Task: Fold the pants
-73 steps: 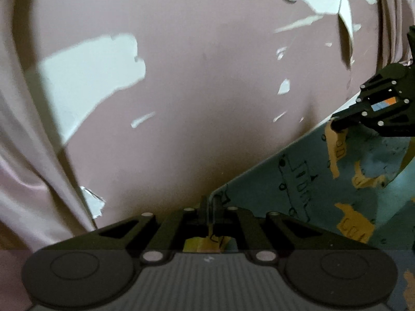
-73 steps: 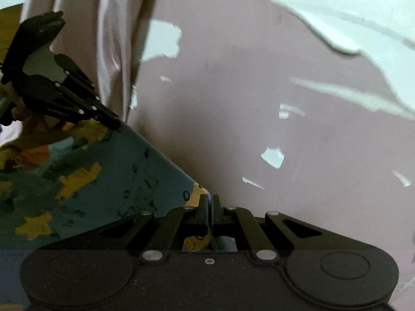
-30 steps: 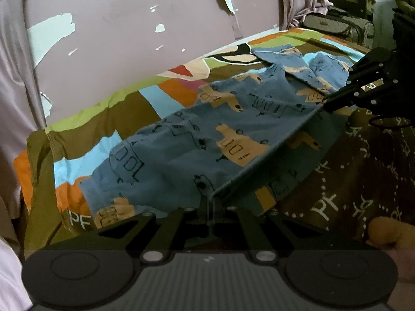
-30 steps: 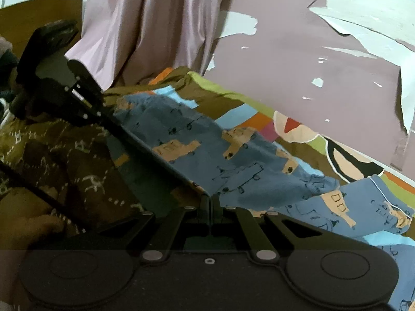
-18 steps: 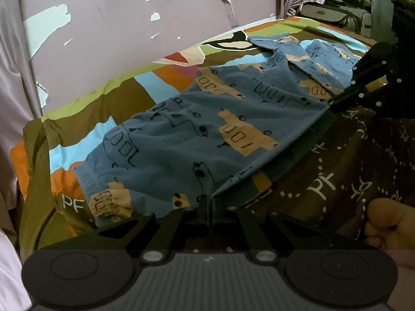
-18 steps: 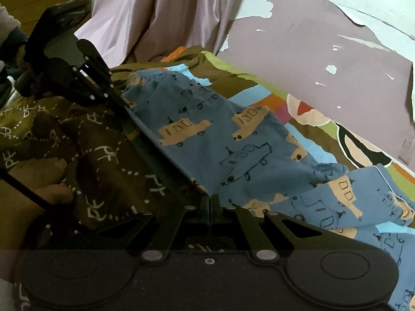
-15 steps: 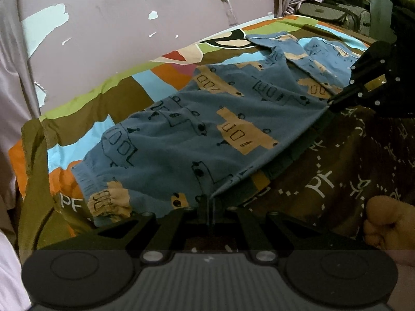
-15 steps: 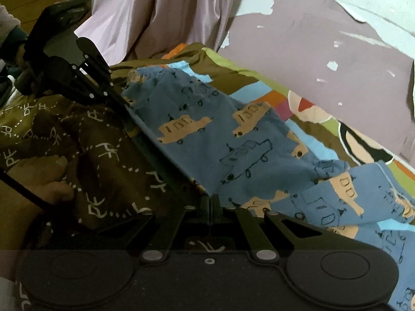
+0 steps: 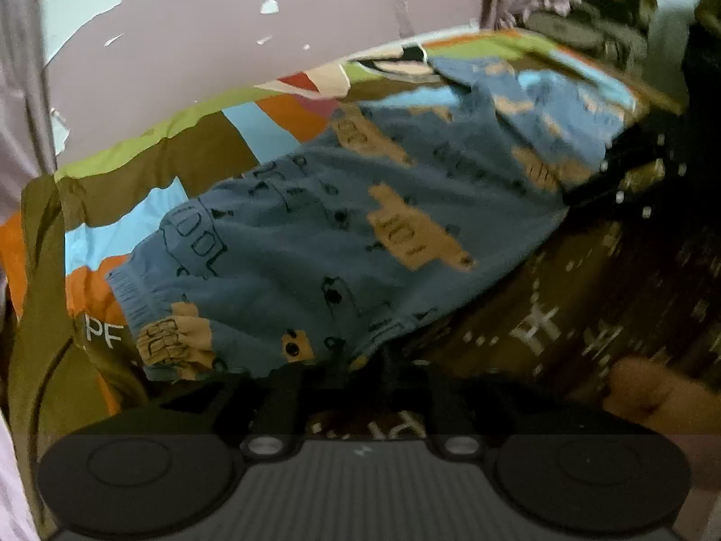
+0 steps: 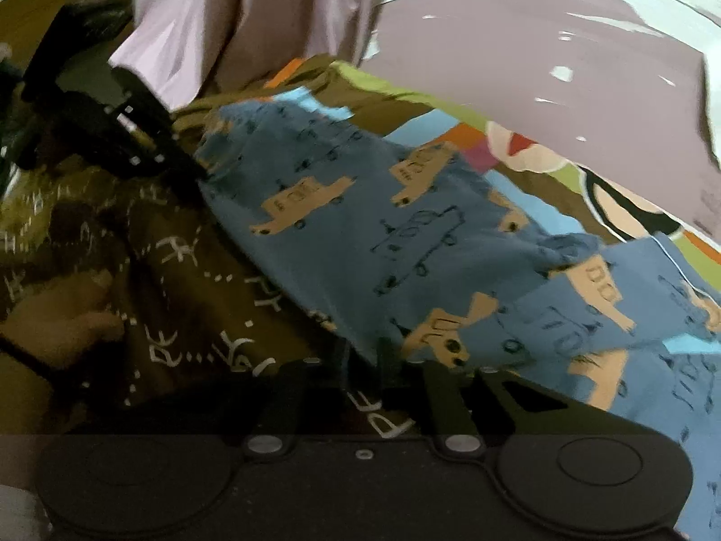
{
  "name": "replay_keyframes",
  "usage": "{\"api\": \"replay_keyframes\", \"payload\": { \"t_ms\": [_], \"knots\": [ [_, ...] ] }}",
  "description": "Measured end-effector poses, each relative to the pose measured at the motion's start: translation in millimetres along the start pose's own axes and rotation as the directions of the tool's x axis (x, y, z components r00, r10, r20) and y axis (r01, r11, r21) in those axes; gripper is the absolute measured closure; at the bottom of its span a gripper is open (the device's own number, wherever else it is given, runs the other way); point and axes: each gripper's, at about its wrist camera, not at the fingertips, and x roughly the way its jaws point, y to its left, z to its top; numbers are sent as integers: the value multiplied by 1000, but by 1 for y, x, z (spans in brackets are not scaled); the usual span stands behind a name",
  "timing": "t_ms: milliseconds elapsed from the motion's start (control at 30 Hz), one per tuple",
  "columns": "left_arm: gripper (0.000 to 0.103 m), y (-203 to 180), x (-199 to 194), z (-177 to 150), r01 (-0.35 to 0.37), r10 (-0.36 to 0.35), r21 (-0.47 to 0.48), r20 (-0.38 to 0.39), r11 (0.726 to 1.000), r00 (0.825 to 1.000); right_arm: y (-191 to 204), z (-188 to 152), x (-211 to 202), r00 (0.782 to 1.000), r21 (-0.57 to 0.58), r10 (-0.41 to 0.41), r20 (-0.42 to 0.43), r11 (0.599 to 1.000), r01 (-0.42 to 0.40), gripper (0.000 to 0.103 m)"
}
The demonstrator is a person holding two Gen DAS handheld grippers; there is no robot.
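Observation:
Blue pants (image 9: 360, 234) printed with tan cars lie spread on a colourful bedspread (image 9: 180, 153); they also show in the right wrist view (image 10: 405, 234). My left gripper (image 9: 387, 360) sits at the pants' near edge, its jaws a little apart, the cloth lying at its tips. My right gripper (image 10: 365, 356) is at the near edge further along, jaws slightly apart with the cloth edge between them. Each gripper shows in the other's view: the right one (image 9: 631, 180) and the left one (image 10: 148, 144).
A brown patterned blanket (image 10: 180, 279) covers the near part of the bed. A mauve wall (image 9: 225, 45) with peeling paint stands behind, a pink curtain (image 10: 252, 13) at the far corner. A bare foot (image 9: 649, 392) rests on the blanket.
Both grippers came down from in front of the wall and laid the pants on the bed. Their jaws were shut on the edge and now stand slightly apart.

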Motion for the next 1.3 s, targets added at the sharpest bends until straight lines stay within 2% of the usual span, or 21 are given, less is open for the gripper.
{"api": "replay_keyframes", "payload": {
  "t_ms": [67, 233, 300, 367, 467, 533, 633, 700, 767, 867, 967, 1033, 1133, 1200, 1300],
  "knots": [
    [56, 4, -8, 2, 15, -13, -59, 30, 998, 999, -5, 0, -8, 999, 34, -27, 22, 999, 27, 73],
    [54, 4, -5, 14, 33, -19, -179, 76, 983, 997, -20, 8, -9, 989, 137, -110, 98, 986, 96, 61],
    [53, -3, 4, 20, 1, 11, -185, 66, 983, 998, -21, 14, 0, 983, 136, -144, 111, 982, 129, 51],
    [52, -11, 16, 23, -38, 44, -176, 28, 984, 999, -20, 14, 9, 980, 118, -179, 85, 979, 168, 49],
    [48, -19, 31, 21, -75, 71, -142, -29, 987, 997, -20, 5, 18, 973, 92, -232, 4, 969, 231, 48],
    [46, -23, 34, 17, -89, 85, -117, -37, 989, 996, -20, -3, 15, 965, 89, -260, -26, 961, 262, 42],
    [36, -26, 31, 15, -90, 86, -118, -41, 989, 995, -22, -10, 2, 958, 107, -283, -35, 952, 285, 37],
    [25, -28, 30, 17, -84, 79, -125, -43, 989, 996, -22, -12, -8, 950, 122, -310, -33, 942, 311, 28],
    [19, -33, 28, 24, -78, 75, -131, -30, 988, 997, -21, -15, -19, 943, 157, -333, -27, 930, 333, 25],
    [15, -47, 22, 43, -39, 43, -116, 33, 992, 999, -17, -15, -38, 929, 216, -369, -11, 907, 363, 13],
    [8, -63, 21, 69, 46, -34, -88, 128, 995, 991, -18, -12, -58, 914, 248, -405, 20, 888, 388, 2],
    [5, -74, 25, 87, 115, -99, -75, 181, 991, 978, -23, -11, -72, 908, 238, -420, 19, 884, 404, 1],
    [1, -90, 39, 108, 225, -207, -56, 223, 973, 953, -40, -13, -95, 893, 219, -450, -1, 871, 439, 1],
    [0, -98, 56, 117, 283, -262, -62, 226, 957, 938, -58, -15, -111, 897, 229, -442, -23, 871, 435, 1],
    [0, -105, 81, 123, 338, -309, -122, 204, 933, 929, -83, -17, -127, 906, 252, -419, -61, 872, 420, 1]
  ]
}}
